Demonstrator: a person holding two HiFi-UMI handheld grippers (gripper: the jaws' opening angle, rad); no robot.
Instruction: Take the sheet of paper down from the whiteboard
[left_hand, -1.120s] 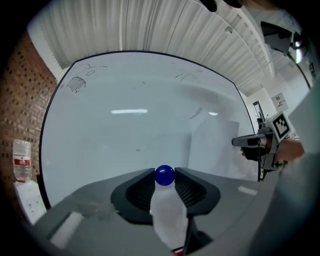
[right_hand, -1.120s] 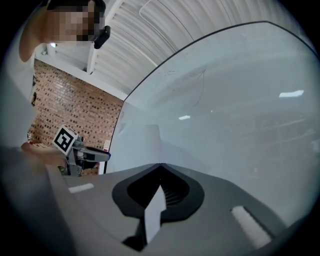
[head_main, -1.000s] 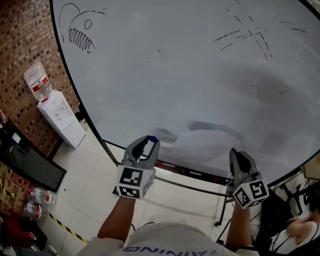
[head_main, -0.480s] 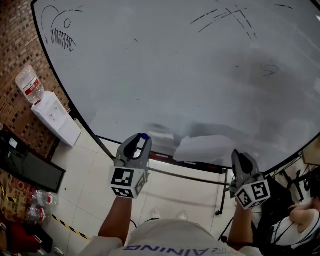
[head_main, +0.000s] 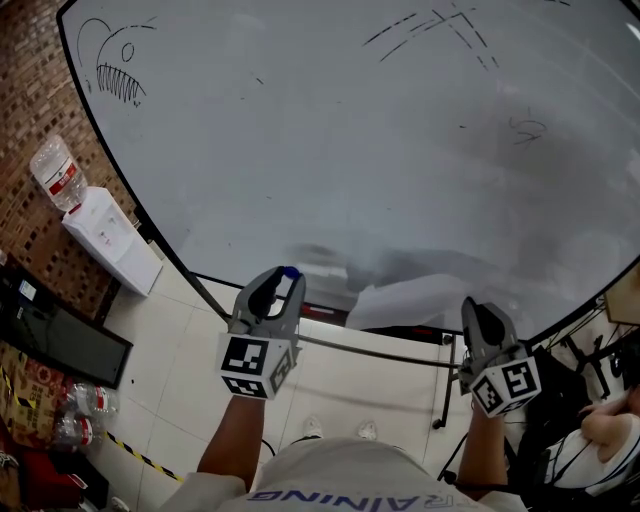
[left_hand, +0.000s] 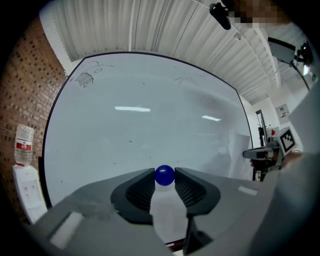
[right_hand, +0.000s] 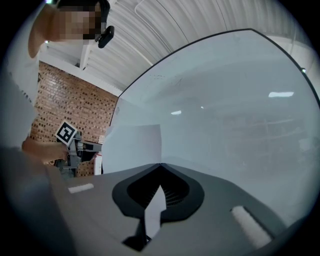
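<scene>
The sheet of paper (head_main: 420, 298) has come away from the whiteboard (head_main: 350, 150). A second ago it lay flat against the low part of the board. Now it stands clear of the surface at about 5 o'clock in the head view, sagging over the board's bottom rail. The right gripper (head_main: 472, 310) has its fingers pressed together on one corner, and a white sliver of the paper shows between them in the right gripper view.

The left gripper (head_main: 284, 280), at about 7 o'clock, has its fingers pinching a white piece with a round blue top (left_hand: 164, 175). I take that to be what pinned the sheet up, though I can't be sure. Both hands have eased back and a little down from the board. By my reckoning the taking-down is as good as done, and only setting the paper somewhere remains.

There is little writing to read:
- The person's shirt (head_main: 330, 485) shows upside-down letters at 6 o'clock ending in "AINING".
- The bottle (head_main: 55, 175) on the water dispenser (head_main: 110, 240), at 9 o'clock, has a red label too small to make out.
- The board carries a toothy fish sketch (head_main: 112, 70) at 10 o'clock and loose scribbles (head_main: 440, 25) at 1 o'clock, with no words.
- Each gripper's cube bears only black-and-white square markers.
</scene>
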